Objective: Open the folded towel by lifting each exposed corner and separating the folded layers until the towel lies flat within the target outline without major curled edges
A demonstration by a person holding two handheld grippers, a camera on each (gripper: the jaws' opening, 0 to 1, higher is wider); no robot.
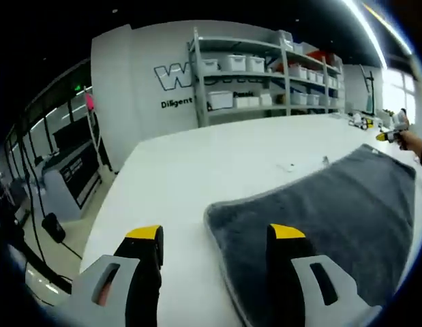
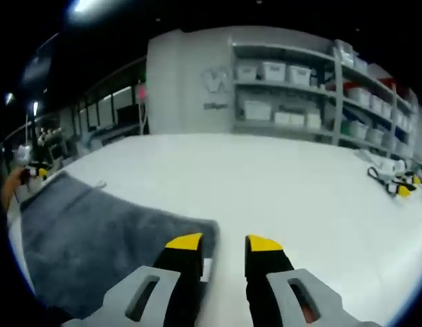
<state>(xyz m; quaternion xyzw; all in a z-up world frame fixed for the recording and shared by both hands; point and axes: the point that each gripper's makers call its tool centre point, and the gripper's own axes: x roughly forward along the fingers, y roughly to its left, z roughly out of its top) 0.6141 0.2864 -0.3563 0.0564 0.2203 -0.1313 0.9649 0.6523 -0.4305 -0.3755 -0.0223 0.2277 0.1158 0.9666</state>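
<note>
Item 1 – towel (image 1: 333, 211): grey, plush, spread on the white bench (image 1: 217, 163). Seen from my left gripper (image 1: 214, 235), one rounded corner lies just ahead of the jaws, edge a bit raised and rolled; cloth runs away to the far right. In the right gripper view the same towel (image 2: 95, 238) lies to the left, its near corner just beside my left-hand jaw. No target outline visible on the bench; can't tell if the cloth is w/in it.

Item 2 – left gripper: jaws wide apart, holding nothing. Yellow tips straddle the corner, one over bare bench, one over cloth. Judged reason: set to drop onto the thick edge and pinch it.

Item 3 – right gripper (image 2: 224, 244): jaws only a little apart, nothing clearly between them; a pale bit shows in the gap, can't tell what. Parked at the opposite corner, prob. so both ends can be worked together and the cloth pulled even.

Item 4 – surroundings: shelves w/ white bins (image 1: 251, 68) behind the bench; small yellow-black tool (image 2: 395, 184) on the bench far right, well apart from the towel.

Status, est.: towel looks mostly opened; edge curl at the left corner remains to flatten.
</note>
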